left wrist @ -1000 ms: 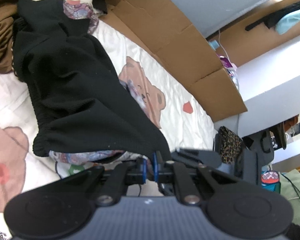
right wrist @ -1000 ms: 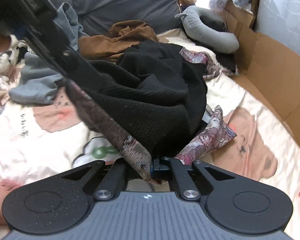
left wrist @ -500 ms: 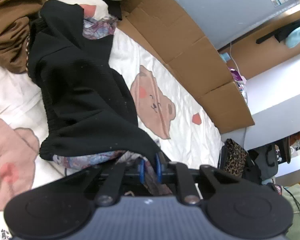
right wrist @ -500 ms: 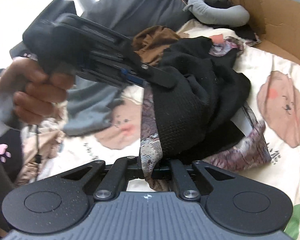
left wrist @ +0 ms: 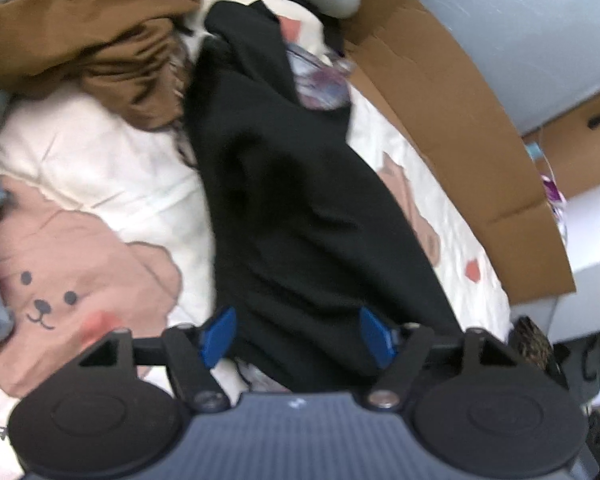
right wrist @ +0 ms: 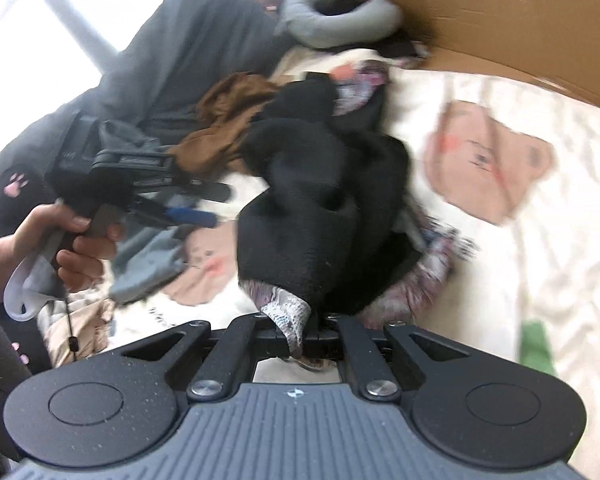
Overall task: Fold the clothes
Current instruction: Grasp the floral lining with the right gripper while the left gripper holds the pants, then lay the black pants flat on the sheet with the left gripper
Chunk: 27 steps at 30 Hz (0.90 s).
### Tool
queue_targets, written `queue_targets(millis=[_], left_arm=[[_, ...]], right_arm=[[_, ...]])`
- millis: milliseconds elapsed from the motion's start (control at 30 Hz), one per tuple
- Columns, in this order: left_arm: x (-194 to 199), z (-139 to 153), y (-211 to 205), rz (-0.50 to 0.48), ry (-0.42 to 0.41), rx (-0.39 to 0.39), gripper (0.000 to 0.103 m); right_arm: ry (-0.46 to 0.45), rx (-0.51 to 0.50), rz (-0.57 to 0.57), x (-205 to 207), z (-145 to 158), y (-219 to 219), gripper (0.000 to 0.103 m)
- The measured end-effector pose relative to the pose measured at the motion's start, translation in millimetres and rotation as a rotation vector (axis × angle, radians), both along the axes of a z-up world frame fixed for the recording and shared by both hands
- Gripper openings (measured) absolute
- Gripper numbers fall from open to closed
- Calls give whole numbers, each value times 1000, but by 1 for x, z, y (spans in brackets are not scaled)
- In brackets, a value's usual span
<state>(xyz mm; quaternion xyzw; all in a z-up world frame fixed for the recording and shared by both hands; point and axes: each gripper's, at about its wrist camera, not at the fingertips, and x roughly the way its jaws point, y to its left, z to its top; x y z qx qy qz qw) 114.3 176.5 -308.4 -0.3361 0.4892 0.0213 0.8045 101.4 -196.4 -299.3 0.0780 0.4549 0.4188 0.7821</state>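
Right tongs (right wrist: 296, 334) closed on a patterned hem of the black garment (right wrist: 320, 216), which bunches upward from the tongs over the bear-print bed sheet (right wrist: 560, 272). Left tongs (right wrist: 202, 204) at frame left, held by a hand (right wrist: 66, 240) with a dark sleeve, jaws opening with nothing seen between them, just beside the garment's left edge. Behind: brown garment (right wrist: 228, 120) touching the black one, grey pillow (right wrist: 188, 48), grey neck cushion (right wrist: 340, 20), cardboard (right wrist: 500, 12) along the bed's far side.
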Motion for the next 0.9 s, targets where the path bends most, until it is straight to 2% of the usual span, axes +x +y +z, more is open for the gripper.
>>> queue_targets(millis=[133,367,567,900], left_arm=[[0,-12,2,21,32,23,72],[-4,-43,-7,-16,130,-10,72],[-7,-44,-9,-41,130,20,72],[0,-39,-7,-45,98,47,72]], right_arm=[[20,-31,-59,-8,-2,-20,1],[68,-70,-152,-22,-12,-50,1],[93,-114,-201,-38,-16,-74,1],[101,-230,-403,-53,-25,-149,0]])
